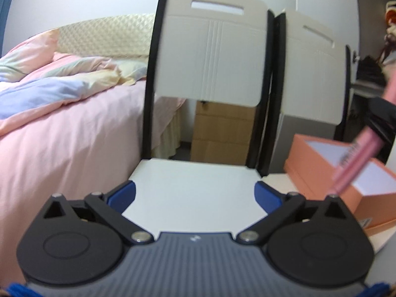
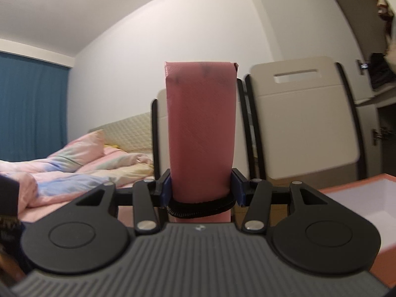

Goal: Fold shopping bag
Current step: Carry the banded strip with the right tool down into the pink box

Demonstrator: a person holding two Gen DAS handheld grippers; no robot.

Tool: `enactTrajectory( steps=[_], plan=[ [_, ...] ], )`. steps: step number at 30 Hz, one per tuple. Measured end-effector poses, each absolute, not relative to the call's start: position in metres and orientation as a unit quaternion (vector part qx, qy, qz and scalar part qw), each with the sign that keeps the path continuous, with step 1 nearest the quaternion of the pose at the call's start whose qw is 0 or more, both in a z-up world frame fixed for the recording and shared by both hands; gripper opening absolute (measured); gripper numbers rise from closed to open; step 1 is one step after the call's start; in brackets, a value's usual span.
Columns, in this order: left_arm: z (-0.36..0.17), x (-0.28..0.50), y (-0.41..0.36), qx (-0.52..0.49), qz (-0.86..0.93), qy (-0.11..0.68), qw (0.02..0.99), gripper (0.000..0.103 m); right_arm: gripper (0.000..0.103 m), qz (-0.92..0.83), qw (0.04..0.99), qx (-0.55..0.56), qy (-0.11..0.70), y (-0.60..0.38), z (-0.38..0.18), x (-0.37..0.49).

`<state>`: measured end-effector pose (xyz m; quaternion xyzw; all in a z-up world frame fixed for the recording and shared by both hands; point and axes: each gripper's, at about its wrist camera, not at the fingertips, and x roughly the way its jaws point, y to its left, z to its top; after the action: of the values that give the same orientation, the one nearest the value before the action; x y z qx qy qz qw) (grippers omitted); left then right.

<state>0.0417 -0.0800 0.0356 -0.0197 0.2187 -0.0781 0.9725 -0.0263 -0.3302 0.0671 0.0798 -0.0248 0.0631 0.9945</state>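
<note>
The shopping bag (image 2: 201, 133) is pink and folded into a narrow flat strip, standing upright between the fingers of my right gripper (image 2: 201, 188), which is shut on it. A black elastic cord (image 2: 200, 206) wraps its lower end. In the left wrist view the same bag (image 1: 356, 153) shows as a slanted pink strip at the right, held in the dark right gripper above the orange box. My left gripper (image 1: 195, 195) is open wide and empty, over a white chair seat (image 1: 195, 185).
An open orange box (image 1: 346, 173) with a white inside sits to the right; it also shows in the right wrist view (image 2: 358, 203). Two white folding chairs (image 1: 212, 57) stand ahead. A bed with pink bedding (image 1: 61, 113) lies to the left.
</note>
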Motion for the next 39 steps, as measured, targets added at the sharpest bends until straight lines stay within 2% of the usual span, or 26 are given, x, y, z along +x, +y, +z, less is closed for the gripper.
enactTrajectory(
  steps=[11, 15, 18, 22, 26, 30, 39],
  plan=[
    [0.040, 0.022, -0.095, 0.000, -0.079, 0.193, 0.978, 0.103, 0.052, 0.005, 0.995, 0.078, -0.063, -0.346, 0.074, -0.055],
    [0.038, 0.019, -0.102, 0.012, -0.080, 0.178, 0.981, 0.103, 0.052, -0.007, 0.994, 0.090, -0.065, -0.365, 0.093, -0.060],
    [0.038, 0.022, -0.101, -0.008, -0.090, 0.187, 0.978, 0.103, 0.052, -0.026, 0.997, 0.050, -0.043, -0.379, 0.116, -0.051],
    [0.039, 0.023, -0.095, -0.029, -0.102, 0.186, 0.977, 0.103, 0.052, -0.050, 0.999, 0.009, 0.019, -0.411, 0.149, -0.020],
    [0.042, 0.020, -0.086, -0.050, -0.078, 0.164, 0.982, 0.103, 0.052, -0.030, 0.986, 0.054, 0.155, -0.465, 0.153, 0.048],
    [0.041, 0.023, -0.084, -0.048, -0.078, 0.175, 0.980, 0.103, 0.052, -0.063, 0.959, 0.067, 0.267, -0.503, 0.130, 0.120],
    [0.036, 0.037, -0.074, -0.073, -0.095, 0.210, 0.970, 0.103, 0.052, -0.097, 0.892, 0.095, 0.431, -0.544, 0.043, 0.230]
  ],
)
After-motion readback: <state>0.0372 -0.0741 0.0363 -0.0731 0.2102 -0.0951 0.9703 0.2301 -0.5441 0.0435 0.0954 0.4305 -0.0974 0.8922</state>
